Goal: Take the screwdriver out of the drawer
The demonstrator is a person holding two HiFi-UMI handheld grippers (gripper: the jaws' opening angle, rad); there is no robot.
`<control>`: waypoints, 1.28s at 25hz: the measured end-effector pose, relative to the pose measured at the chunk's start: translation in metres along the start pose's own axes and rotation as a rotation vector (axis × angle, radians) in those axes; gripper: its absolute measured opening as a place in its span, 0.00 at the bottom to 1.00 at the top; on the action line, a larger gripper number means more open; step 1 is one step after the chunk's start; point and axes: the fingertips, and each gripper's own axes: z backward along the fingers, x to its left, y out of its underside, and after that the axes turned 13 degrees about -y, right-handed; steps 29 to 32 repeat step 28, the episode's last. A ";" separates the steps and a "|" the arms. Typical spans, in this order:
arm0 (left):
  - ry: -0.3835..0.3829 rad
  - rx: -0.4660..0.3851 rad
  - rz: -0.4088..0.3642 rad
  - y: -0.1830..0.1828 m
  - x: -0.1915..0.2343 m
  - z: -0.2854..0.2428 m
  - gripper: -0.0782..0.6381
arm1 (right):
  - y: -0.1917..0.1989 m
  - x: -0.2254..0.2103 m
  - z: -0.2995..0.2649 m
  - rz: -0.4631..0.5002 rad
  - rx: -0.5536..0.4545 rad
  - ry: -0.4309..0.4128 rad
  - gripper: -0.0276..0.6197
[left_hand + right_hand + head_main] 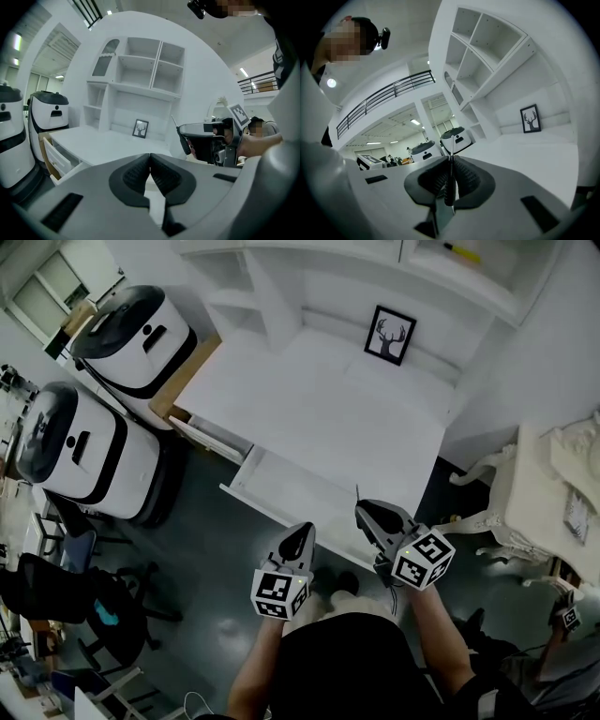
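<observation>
Right claw (pixel 451 163) clenched on the screwdriver (pixel 449 187), shaft pointing up, out of the open drawer (pixel 281 486) below the white bench (pixel 319 409); left claw (pixel 150 165) clenched shut, empty.

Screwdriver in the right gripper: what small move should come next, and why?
Probably carry it forward and lay it on the desk top. The right gripper is shut on the screwdriver and holds it up over the open drawer, so it is already out. The desk top just beyond shows free space, while the left gripper is shut and empty.
</observation>
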 end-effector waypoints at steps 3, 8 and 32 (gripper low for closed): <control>-0.004 -0.024 -0.005 -0.007 -0.004 0.006 0.14 | -0.009 0.009 0.012 0.042 -0.016 0.011 0.12; -0.001 -0.039 0.000 -0.011 -0.009 0.012 0.14 | -0.015 0.020 0.028 0.063 -0.046 0.025 0.12; -0.019 -0.058 -0.020 -0.009 -0.021 0.036 0.14 | -0.004 0.042 0.051 0.072 -0.044 0.023 0.12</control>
